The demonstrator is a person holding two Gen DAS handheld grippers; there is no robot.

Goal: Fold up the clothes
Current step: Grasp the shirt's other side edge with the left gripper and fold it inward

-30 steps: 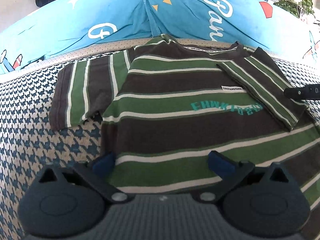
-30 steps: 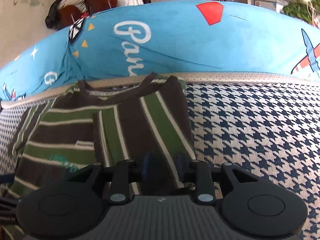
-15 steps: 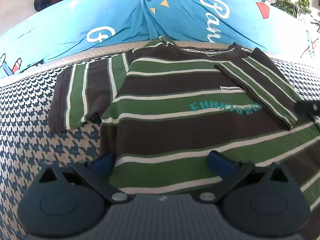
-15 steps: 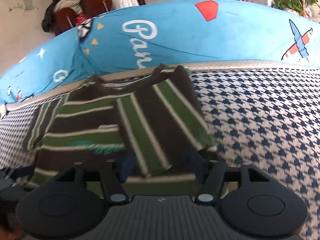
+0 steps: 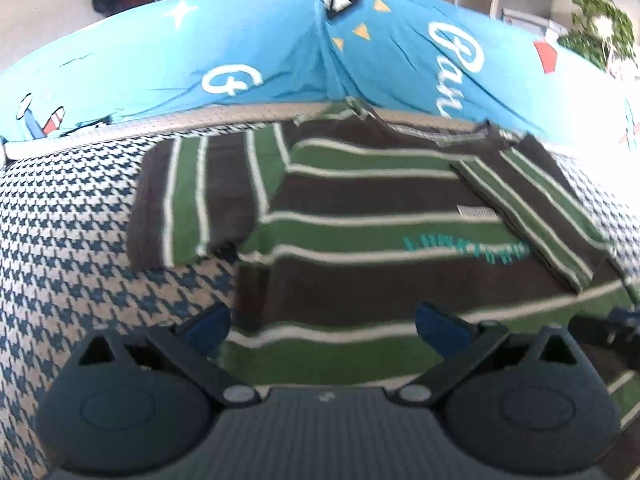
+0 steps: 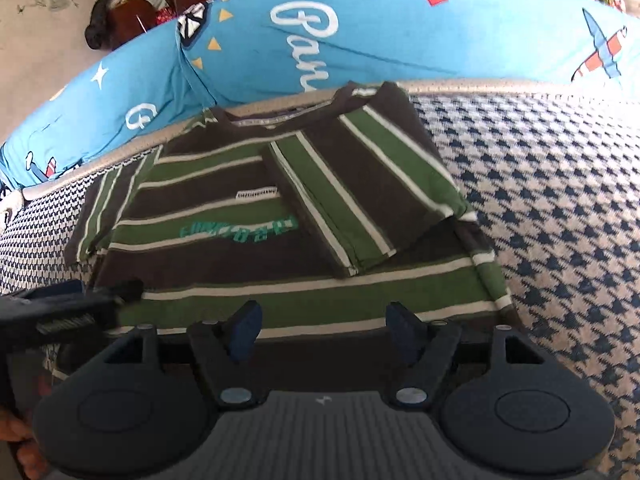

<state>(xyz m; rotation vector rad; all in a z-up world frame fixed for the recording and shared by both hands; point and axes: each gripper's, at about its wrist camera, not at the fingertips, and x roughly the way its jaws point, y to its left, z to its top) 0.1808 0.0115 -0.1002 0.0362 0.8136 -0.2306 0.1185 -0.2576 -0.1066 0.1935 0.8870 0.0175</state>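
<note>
A brown and green striped T-shirt (image 5: 384, 248) (image 6: 256, 256) lies flat on a houndstooth-covered sofa seat. Its right sleeve (image 6: 360, 188) is folded in over the chest. The left sleeve (image 5: 196, 200) still lies spread out to the side. My left gripper (image 5: 322, 322) hovers open above the shirt's lower left part, nothing between its fingers. My right gripper (image 6: 322, 328) is open over the lower right hem, also holding nothing. The left gripper also shows at the left edge of the right wrist view, as a dark shape (image 6: 72, 304).
Blue printed cushions (image 5: 280, 52) (image 6: 400, 28) stand along the back of the seat. Bare houndstooth fabric (image 6: 560, 200) stretches to the right of the shirt and to its left (image 5: 60, 240). Chairs and a plant are far behind.
My right gripper let go of the folded right sleeve, opened and drew back toward the hem. The left gripper shifted slightly left, staying open.
</note>
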